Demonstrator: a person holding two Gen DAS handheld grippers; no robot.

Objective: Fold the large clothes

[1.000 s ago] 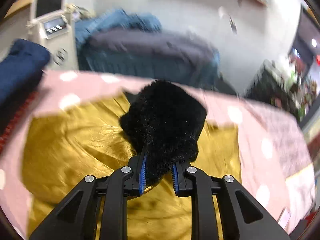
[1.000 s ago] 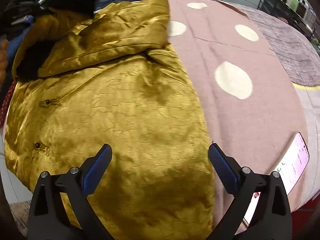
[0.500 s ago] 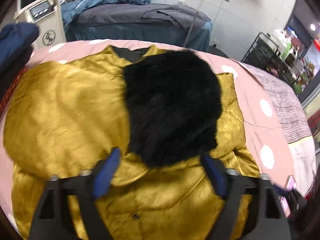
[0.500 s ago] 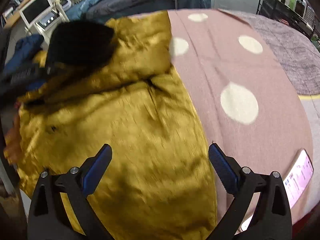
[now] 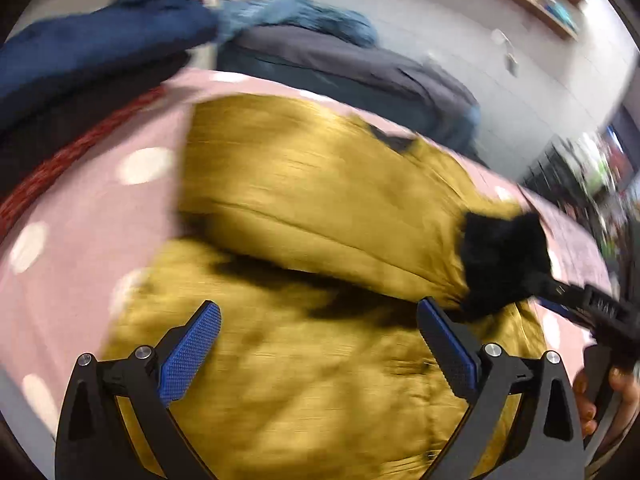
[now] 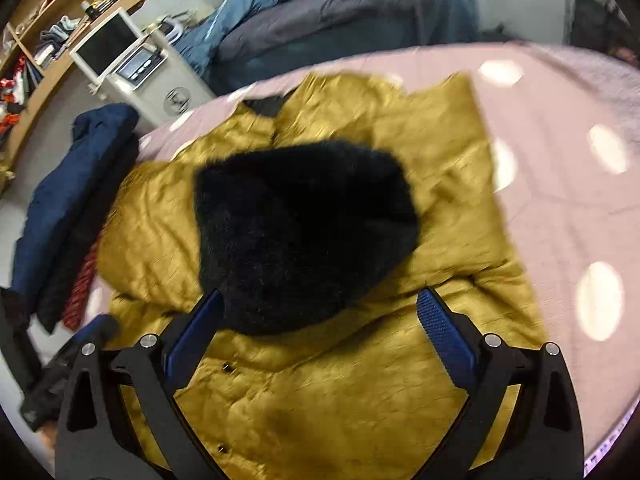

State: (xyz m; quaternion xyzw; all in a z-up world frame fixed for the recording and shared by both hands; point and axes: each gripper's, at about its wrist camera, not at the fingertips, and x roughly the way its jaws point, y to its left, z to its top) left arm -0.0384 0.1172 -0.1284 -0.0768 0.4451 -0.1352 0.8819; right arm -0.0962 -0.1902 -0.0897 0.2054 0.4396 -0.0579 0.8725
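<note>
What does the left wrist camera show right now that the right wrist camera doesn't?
Only the left wrist view shows the right tool from outside, reaching the black fur trim, with the hand behind it. Only the right wrist view shows the white machine with a screen, the wooden shelves and the fur spread wide. Both show the gold jacket on the pink dotted blanket, the folded navy clothes, and open tools.

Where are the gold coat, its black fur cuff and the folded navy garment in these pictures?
gold coat (image 6: 360, 400): right wrist view, on its front panel near the snaps.
fur cuff (image 6: 300, 232): right wrist view, middle of the black fur.
navy garment (image 6: 76, 184): right wrist view, on its folded top, left of the coat.
</note>
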